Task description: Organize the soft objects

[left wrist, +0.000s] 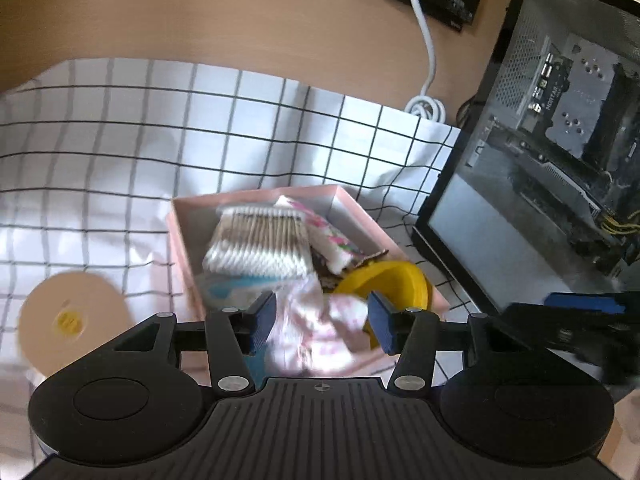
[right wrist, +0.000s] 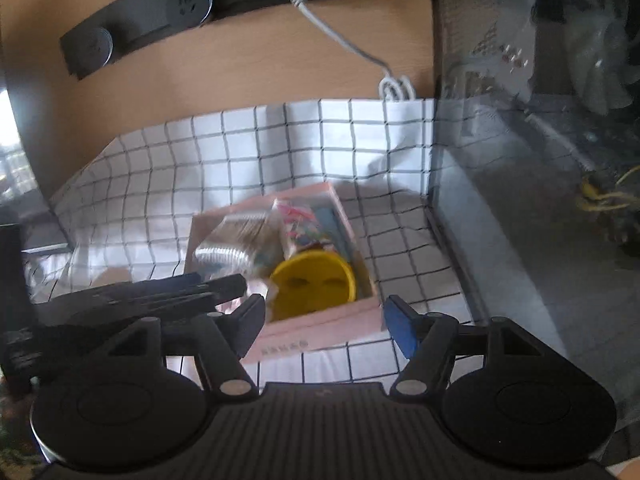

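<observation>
A pink cardboard box lies on the checked cloth, holding a pack of cotton swabs, a floral packet and a yellow round piece. At the box's near end, my left gripper is shut on a pink-and-white soft cloth, with both blue pads against its sides. The right wrist view shows the same box and yellow piece from further back. My right gripper is open above the box's front edge with nothing between its fingers. The left gripper's black body reaches in from the left.
A beige tape roll lies left of the box on the checked cloth. A glass-sided computer case stands close on the right. A black power strip and white cable lie on the wooden desk behind.
</observation>
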Demonstrator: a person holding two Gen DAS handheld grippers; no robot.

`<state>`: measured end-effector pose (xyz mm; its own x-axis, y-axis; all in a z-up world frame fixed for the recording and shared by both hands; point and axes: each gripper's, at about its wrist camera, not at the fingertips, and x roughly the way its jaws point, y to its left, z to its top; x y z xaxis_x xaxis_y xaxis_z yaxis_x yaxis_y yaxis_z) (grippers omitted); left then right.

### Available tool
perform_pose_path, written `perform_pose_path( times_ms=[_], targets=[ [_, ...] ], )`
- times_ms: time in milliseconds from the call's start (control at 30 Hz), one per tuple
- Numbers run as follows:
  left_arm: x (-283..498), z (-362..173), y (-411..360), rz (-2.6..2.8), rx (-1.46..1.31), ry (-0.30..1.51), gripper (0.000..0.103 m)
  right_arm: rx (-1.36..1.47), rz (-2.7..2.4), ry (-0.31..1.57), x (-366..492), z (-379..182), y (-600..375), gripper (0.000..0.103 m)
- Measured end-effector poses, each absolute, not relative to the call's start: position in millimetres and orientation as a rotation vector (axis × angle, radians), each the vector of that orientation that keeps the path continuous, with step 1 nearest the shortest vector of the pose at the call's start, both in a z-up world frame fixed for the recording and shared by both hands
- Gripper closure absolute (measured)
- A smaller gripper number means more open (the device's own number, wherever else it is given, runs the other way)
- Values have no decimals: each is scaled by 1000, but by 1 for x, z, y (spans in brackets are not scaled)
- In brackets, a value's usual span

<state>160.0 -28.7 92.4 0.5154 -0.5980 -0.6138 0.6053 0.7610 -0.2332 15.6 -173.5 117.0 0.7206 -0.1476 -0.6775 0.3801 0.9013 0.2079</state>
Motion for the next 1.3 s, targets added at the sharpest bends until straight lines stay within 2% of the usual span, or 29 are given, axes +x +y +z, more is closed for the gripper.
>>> perform_pose_path(
  times_ms=[233, 333, 500, 633, 767, 833, 967, 1000, 1300],
  targets=[
    [91, 94, 4, -502, -17, 627, 48, 400, -106, 696, 16, 76, -188, 35],
    [51, 78, 30, -376, -4, 578, 48, 348, -36, 690, 10, 60, -180, 34],
    [18, 30, 58, -188, -96, 693, 48, 221, 114, 729, 9, 28, -154, 32],
    [6, 11, 55, -129, -82, 719, 47, 161, 197, 819, 16, -1, -137, 31],
    [-2, 5, 44, -95, -54, 678, 46, 55, 202, 794, 11, -13, -125, 24],
    [-2, 4, 38, -84, -51, 665, 42, 4, 200, 779, 9, -15, -120, 21],
    [-1, 1, 26, -68, -6, 653, 40, 5, 154, 766, 8, -20, -130, 2],
    [0, 1, 24, -67, -2, 651, 40, 5, 134, 763, 8, -22, -133, 0],
    [5, -2, 14, -33, 18, 644, 40, -1, 154, 743, 13, -25, -148, 0]
  ],
)
